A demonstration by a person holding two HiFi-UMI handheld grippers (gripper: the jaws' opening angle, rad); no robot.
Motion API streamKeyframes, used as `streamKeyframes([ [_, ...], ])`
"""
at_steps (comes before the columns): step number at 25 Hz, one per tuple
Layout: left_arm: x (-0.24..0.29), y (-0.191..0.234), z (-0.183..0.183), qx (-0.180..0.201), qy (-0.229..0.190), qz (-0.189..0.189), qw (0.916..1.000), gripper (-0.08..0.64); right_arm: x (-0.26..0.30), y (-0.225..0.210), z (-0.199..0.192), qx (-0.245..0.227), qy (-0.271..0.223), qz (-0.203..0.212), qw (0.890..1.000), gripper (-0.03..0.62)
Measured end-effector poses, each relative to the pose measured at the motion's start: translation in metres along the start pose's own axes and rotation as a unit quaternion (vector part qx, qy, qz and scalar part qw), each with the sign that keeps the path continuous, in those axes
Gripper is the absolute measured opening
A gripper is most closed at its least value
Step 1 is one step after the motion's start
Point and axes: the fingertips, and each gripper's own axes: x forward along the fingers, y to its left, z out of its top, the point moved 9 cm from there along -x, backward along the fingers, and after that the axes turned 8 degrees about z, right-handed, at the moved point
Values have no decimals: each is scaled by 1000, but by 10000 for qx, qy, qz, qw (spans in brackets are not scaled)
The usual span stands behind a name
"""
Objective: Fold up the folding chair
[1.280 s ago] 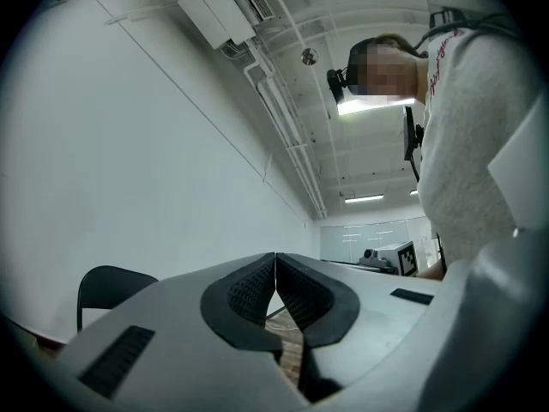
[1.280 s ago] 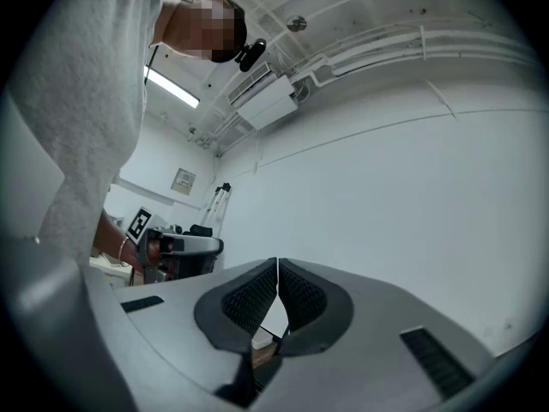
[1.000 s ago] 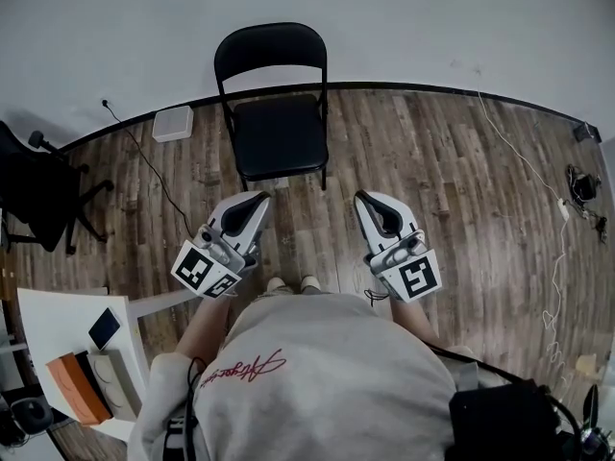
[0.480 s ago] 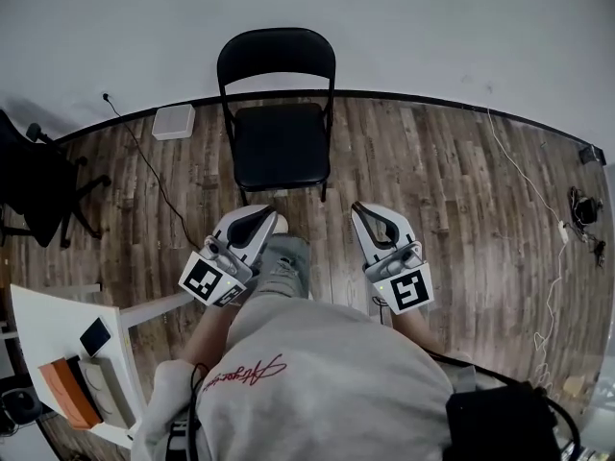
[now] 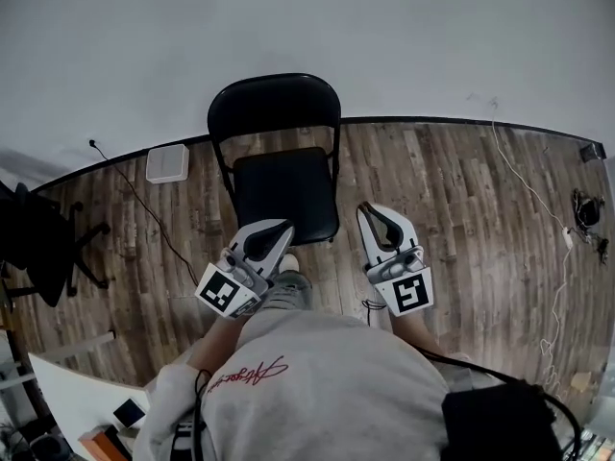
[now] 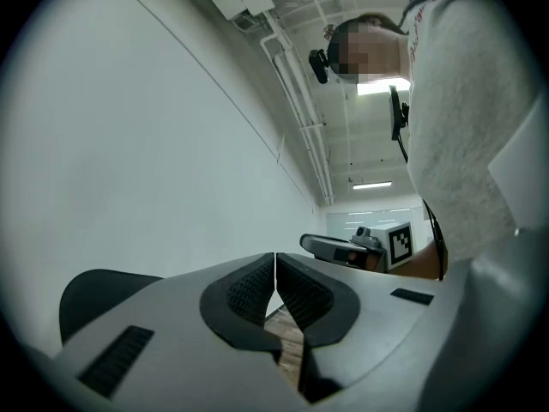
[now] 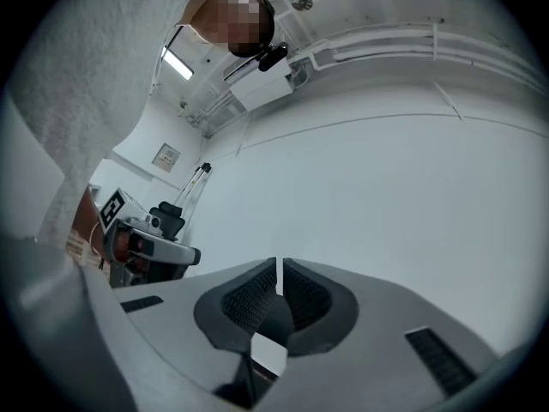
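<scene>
Both hands have advanced over the last second. The folding chair (image 5: 283,176), well ahead before, now stands just in front of the left gripper (image 5: 277,230) and right gripper (image 5: 371,213), both clenched on nothing (chair unfolded, untouched). The approach looks nearly done; grasping likely comes next.

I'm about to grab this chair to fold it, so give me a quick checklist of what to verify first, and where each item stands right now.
1. Chair unfolded, seat bare: ok.
2. Left gripper open for a grasp: not ok. Its jaws are shut and empty.
3. Right gripper open for a grasp: not ok. Its jaws are shut and empty.
4. Grippers on the chair: cannot tell. In the head view the left one overlaps the seat's front edge, and the right one is beside it.
5. Floor by the chair legs: ok. The white box sits apart from them.
</scene>
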Motion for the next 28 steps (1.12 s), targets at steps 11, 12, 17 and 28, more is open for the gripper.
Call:
streamKeyframes([
  [11, 52, 73, -44, -576, 825, 423, 9940, 167, 87, -62, -66, 599, 655, -294, 9956, 173],
  [12, 52, 76, -57, -660, 960, 543, 9917, 201, 90, -66, -78, 714, 768, -268, 9941, 175],
  [17, 28, 84, -162, -1864, 1953, 1581, 9498, 278, 104, -89, -156, 943, 1448, -259, 9846, 193],
  [28, -40, 39, -361, -4804, 3125, 3309, 7497, 304, 146, -140, -348, 1263, 2692, -332, 9542, 221],
])
